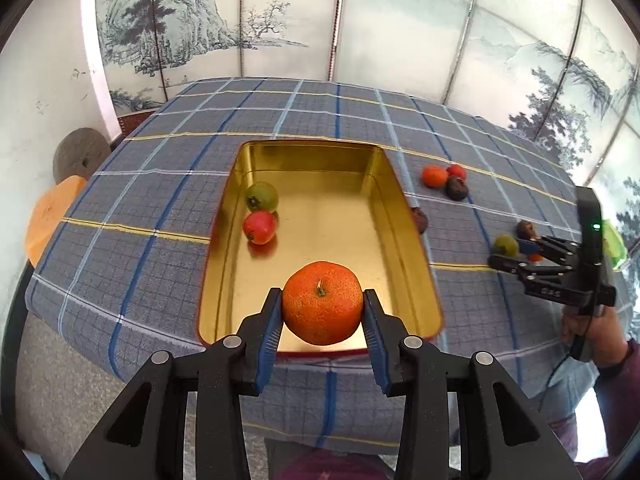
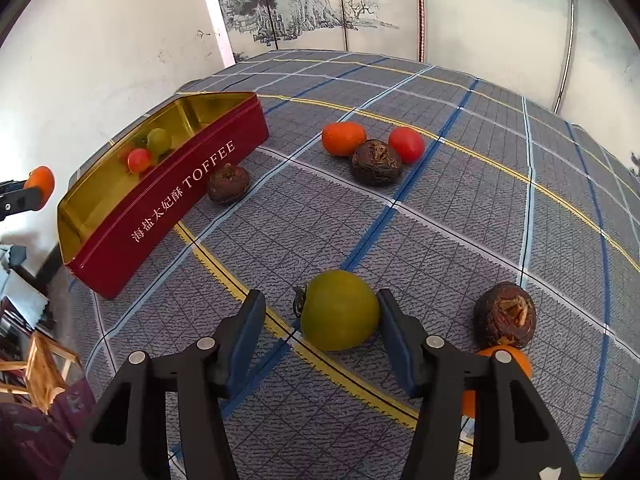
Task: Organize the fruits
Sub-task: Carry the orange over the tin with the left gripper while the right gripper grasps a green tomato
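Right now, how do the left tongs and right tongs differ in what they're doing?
The left tongs are shut on an orange, held above the near end of the tin; the right tongs are open around a green fruit. The orange is lifted; the green fruit lies on the tablecloth. Both straddle one round fruit.

Tin (image 2: 168, 216) at left of right wrist view on cloth (image 2: 460, 240), two fruits (image 2: 150, 150) inside at far end. Just right of tin, one nut (image 2: 228, 183); upper centre, a cluster of three (image 2: 374, 148), touching. Lower centre, persimmon (image 2: 339, 310) between fingers (image 2: 396, 336); lower right, nut (image 2: 505, 314) behind orange (image 2: 520, 360).
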Demonstrator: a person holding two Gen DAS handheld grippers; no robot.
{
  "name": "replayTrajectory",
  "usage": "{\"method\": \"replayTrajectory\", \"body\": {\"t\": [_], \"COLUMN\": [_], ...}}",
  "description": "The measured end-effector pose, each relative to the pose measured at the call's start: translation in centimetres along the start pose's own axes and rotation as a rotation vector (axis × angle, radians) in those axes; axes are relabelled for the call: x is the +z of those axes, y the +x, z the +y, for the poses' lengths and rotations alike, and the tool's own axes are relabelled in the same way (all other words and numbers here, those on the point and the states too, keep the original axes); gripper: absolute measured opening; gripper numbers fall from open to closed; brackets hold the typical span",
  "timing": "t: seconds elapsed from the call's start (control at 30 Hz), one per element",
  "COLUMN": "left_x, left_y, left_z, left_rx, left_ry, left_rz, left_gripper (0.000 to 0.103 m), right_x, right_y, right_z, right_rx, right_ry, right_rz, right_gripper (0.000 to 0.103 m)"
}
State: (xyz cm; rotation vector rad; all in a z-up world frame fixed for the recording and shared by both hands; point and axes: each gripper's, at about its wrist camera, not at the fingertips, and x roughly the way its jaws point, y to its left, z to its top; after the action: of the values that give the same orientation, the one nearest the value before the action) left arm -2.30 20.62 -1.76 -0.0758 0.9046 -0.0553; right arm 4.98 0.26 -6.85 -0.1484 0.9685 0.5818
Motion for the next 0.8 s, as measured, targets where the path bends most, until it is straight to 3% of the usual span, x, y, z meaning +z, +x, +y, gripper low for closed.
{"method": "replayTrajectory", "body": {"t": [0.13, 0.4, 0.8], "left_x": [0.4, 0.7, 0.6], "left_y": [1.2, 3.5, 5.4], "left_z": [0.4, 0.8, 1.4], "left_rx": [0.027, 0.088, 0.119], "left_ry": [0.015, 0.044, 0.061], "left_rz": [0.003, 0.011, 0.031], "left_gripper": [0.040, 0.040, 0.041], "right_x": [-0.2, -0.3, -0.3], "right_y": [-0.2, -0.2, -0.3], "right_z": [-0.5, -0.4, -0.2], "right_rx": [-0.012, -0.025, -0.043], "right_ry": [0.013, 0.006, -0.005], "right_rz": [-0.020, -0.028, -0.030], "right_gripper": [0.039, 0.037, 0.036]}}
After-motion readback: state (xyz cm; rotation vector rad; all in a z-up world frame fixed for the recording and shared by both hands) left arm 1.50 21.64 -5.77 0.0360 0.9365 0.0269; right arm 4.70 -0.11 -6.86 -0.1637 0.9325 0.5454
